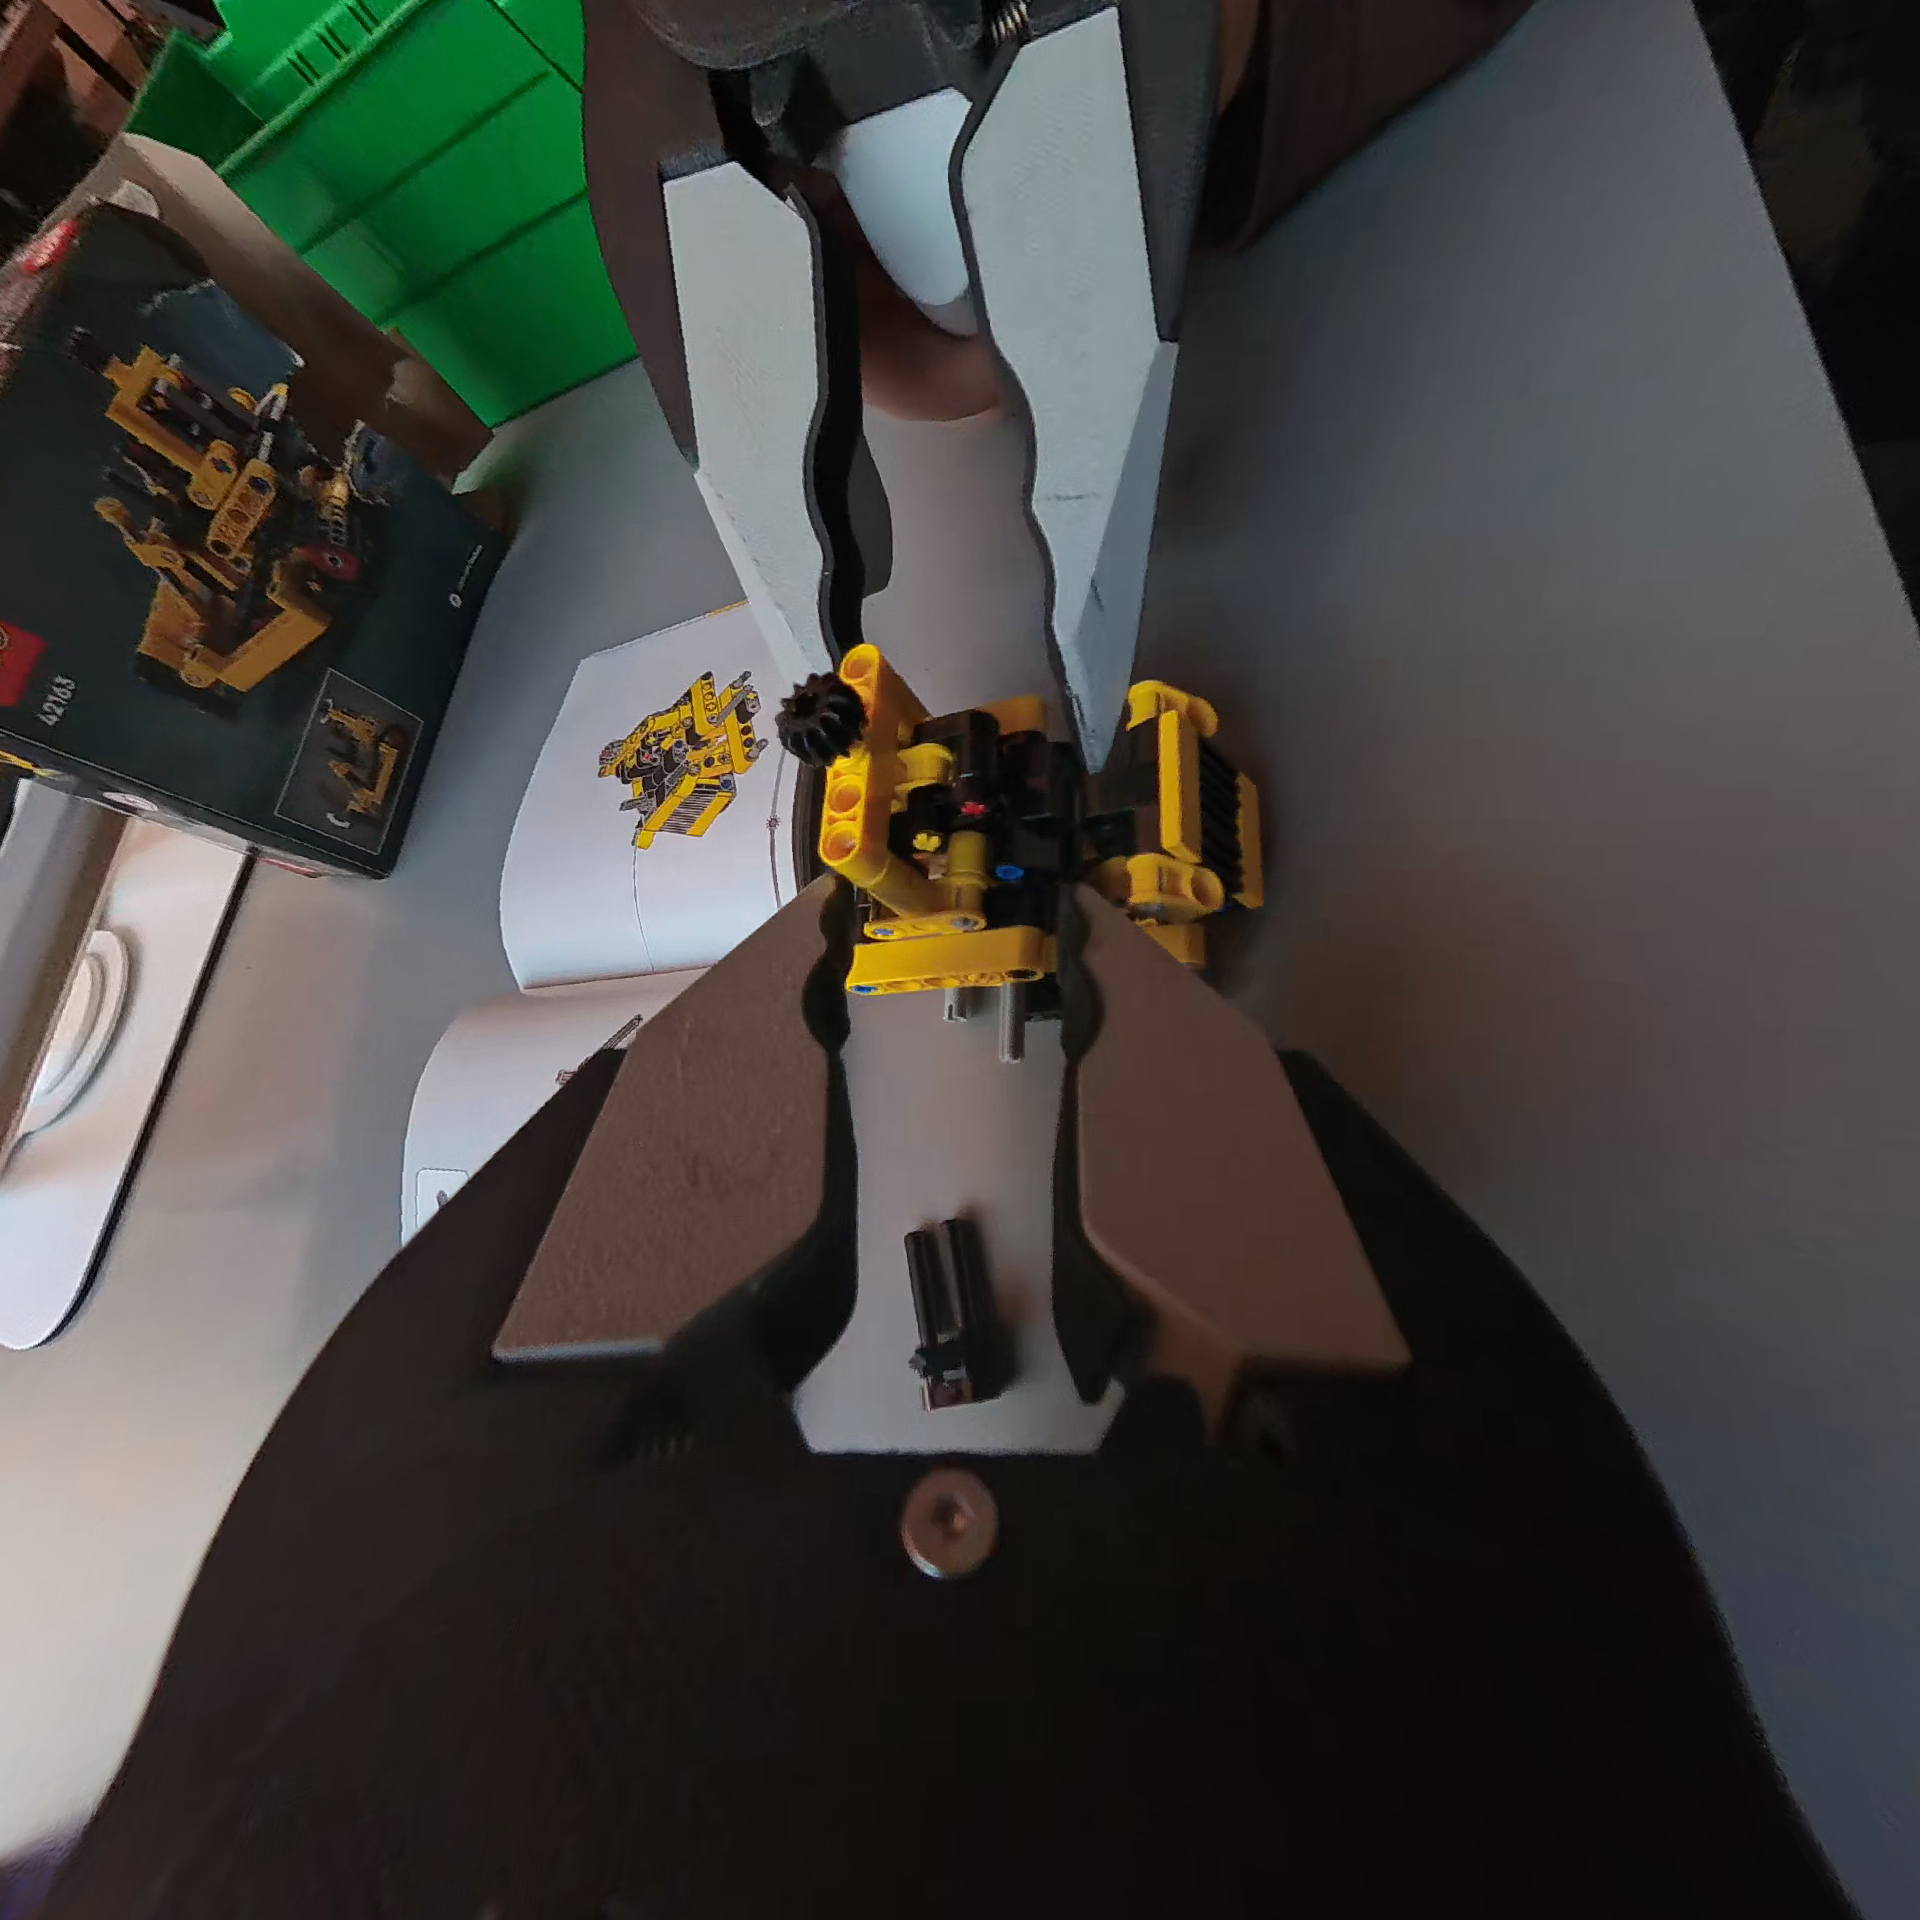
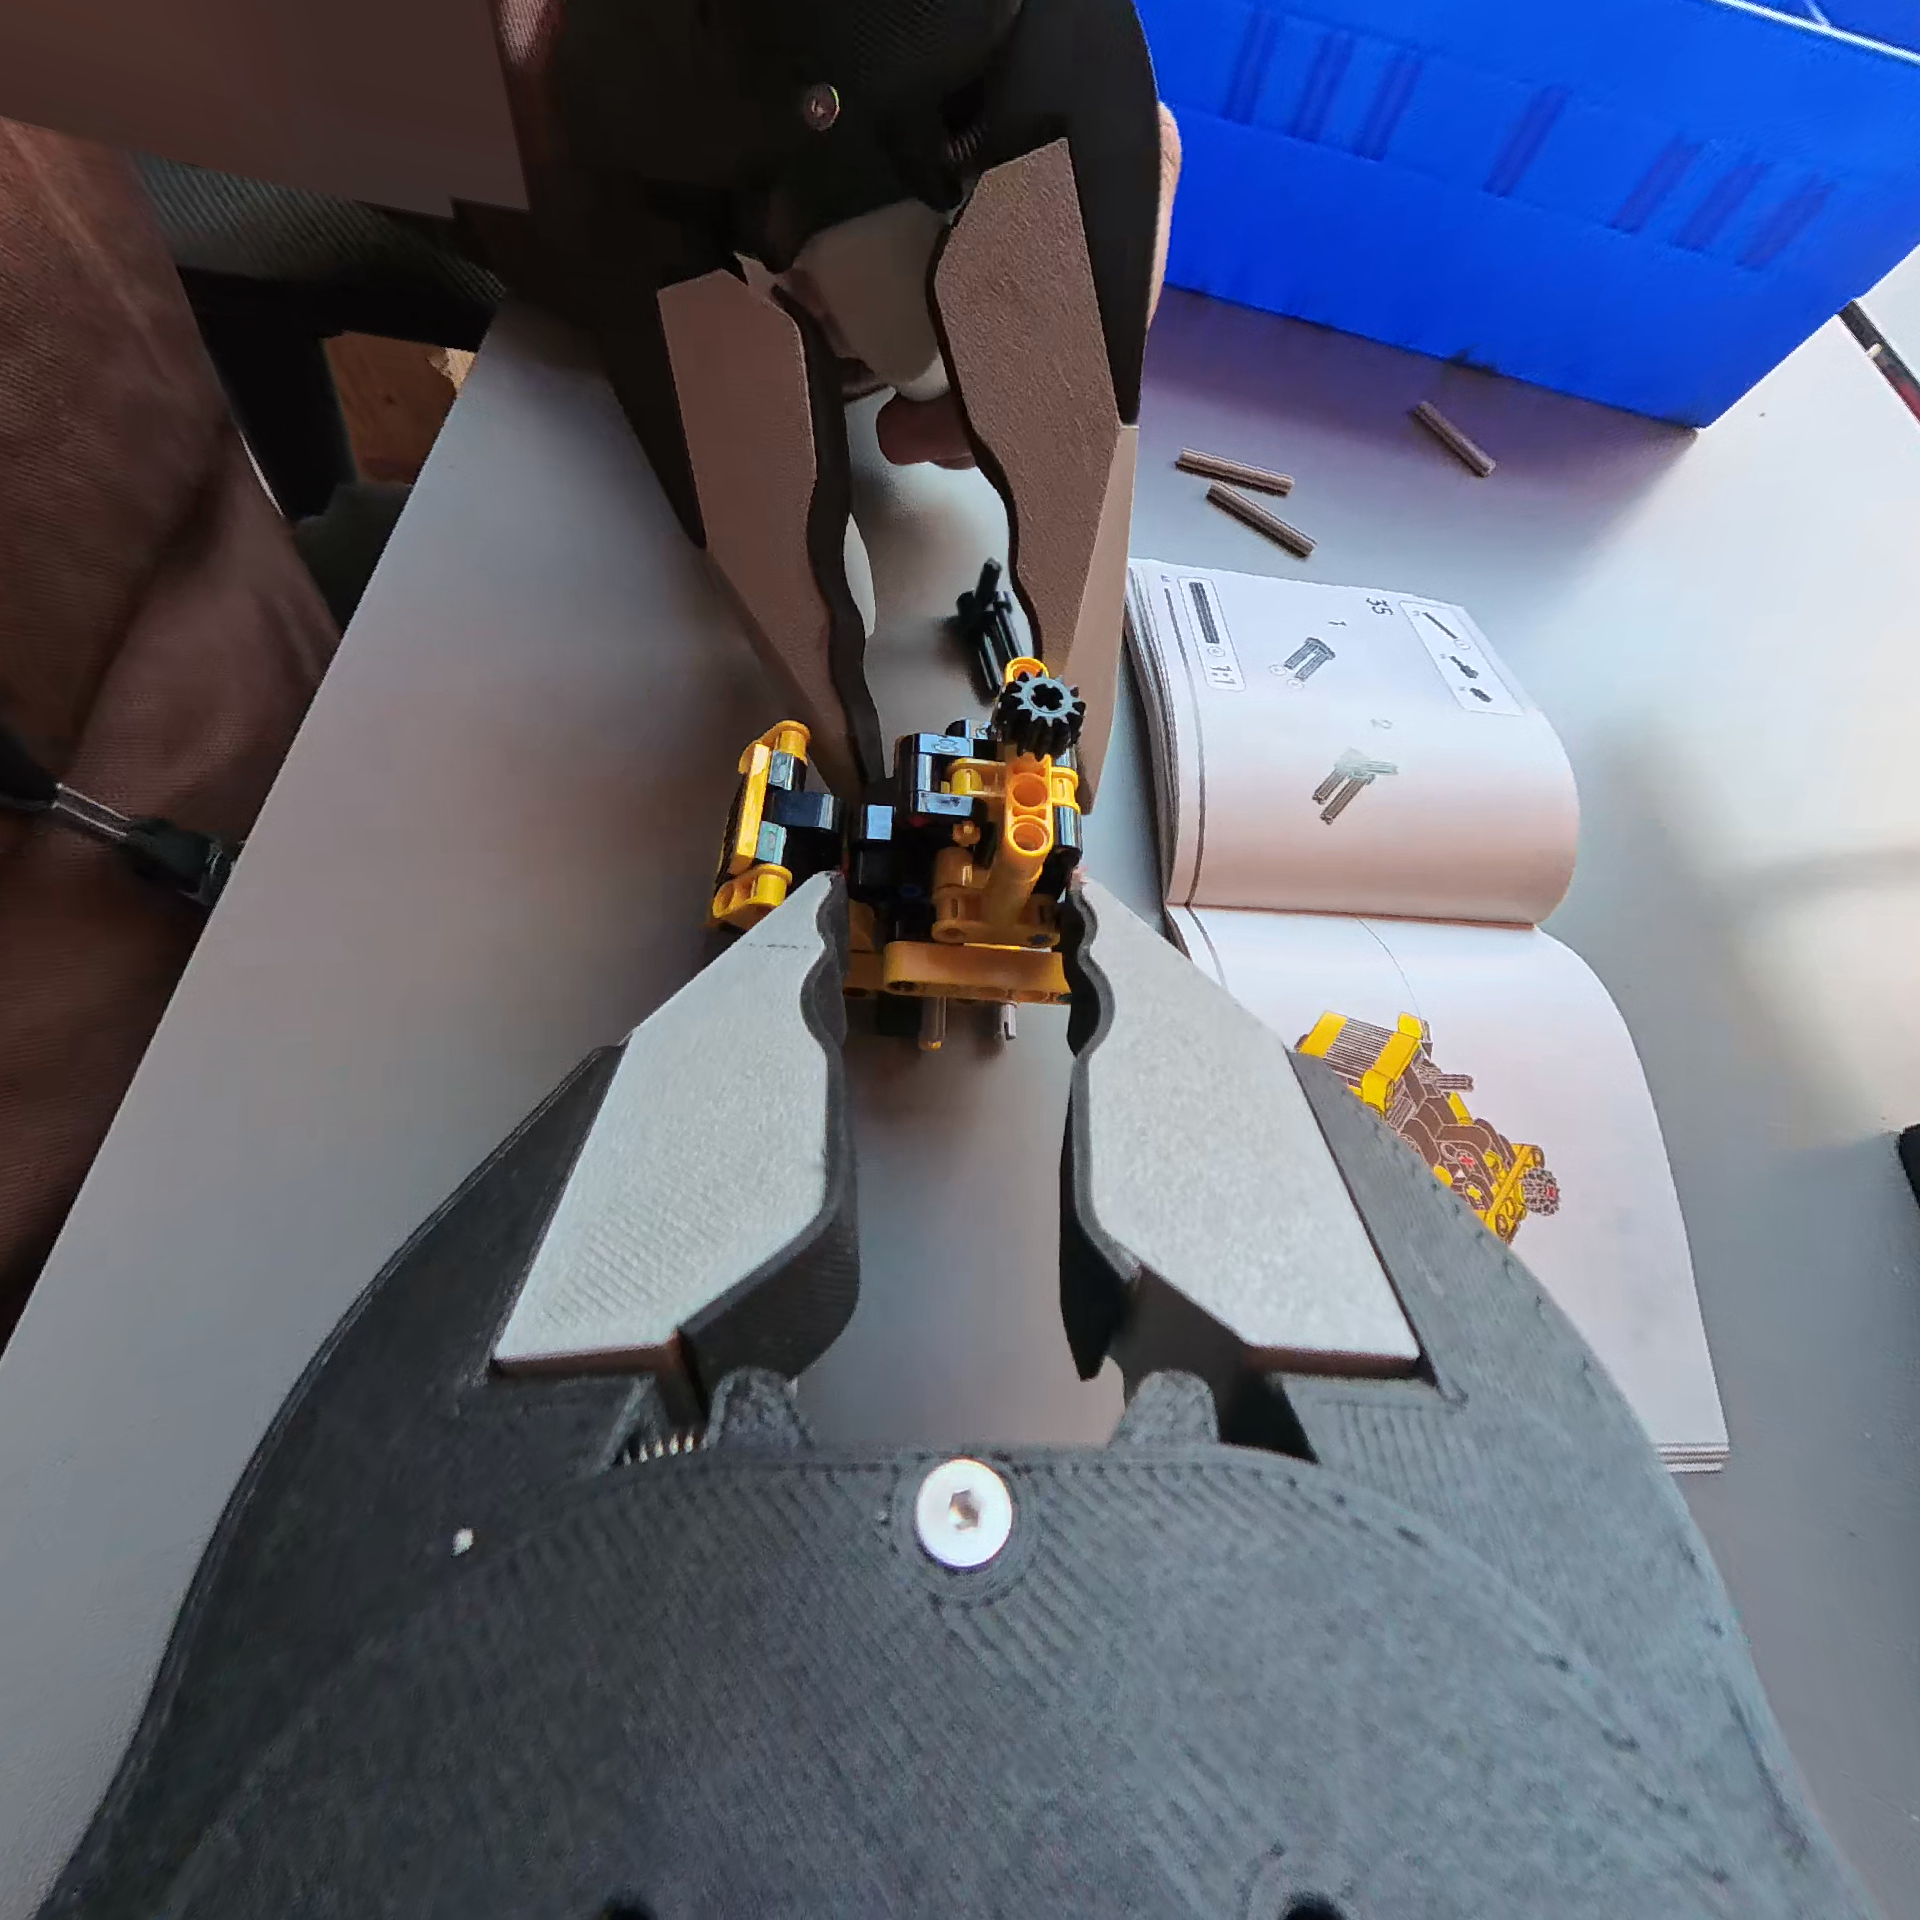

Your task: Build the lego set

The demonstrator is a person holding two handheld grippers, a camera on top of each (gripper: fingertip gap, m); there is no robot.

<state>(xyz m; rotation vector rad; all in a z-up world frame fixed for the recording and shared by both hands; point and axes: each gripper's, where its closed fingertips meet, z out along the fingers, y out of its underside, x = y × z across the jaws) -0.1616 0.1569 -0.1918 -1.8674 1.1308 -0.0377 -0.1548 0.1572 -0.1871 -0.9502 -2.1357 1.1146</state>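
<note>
A half-built yellow and black lego model (image 1: 966, 831) stands on the grey table, with a black gear (image 1: 821, 712) on its upright yellow beam and a grille part at one end. It also shows in the right wrist view (image 2: 956, 831). My left gripper (image 1: 951, 914) clasps the model's yellow base between its fingertips. My right gripper (image 2: 954, 904) clasps the model from the opposite side. Each gripper shows in the other's view, reaching in from the top. A small black pin assembly (image 1: 940, 1309) lies on the table between the left gripper's fingers.
An open instruction booklet (image 2: 1351, 831) lies beside the model. The lego box (image 1: 208, 582) and green bins (image 1: 416, 208) stand beyond it. A blue bin (image 2: 1558, 156) and loose dark axles (image 2: 1236, 473) are on the far side. The table edge (image 2: 416, 540) runs close to the model. My two grippers' fingertips are within a few centimetres of each other.
</note>
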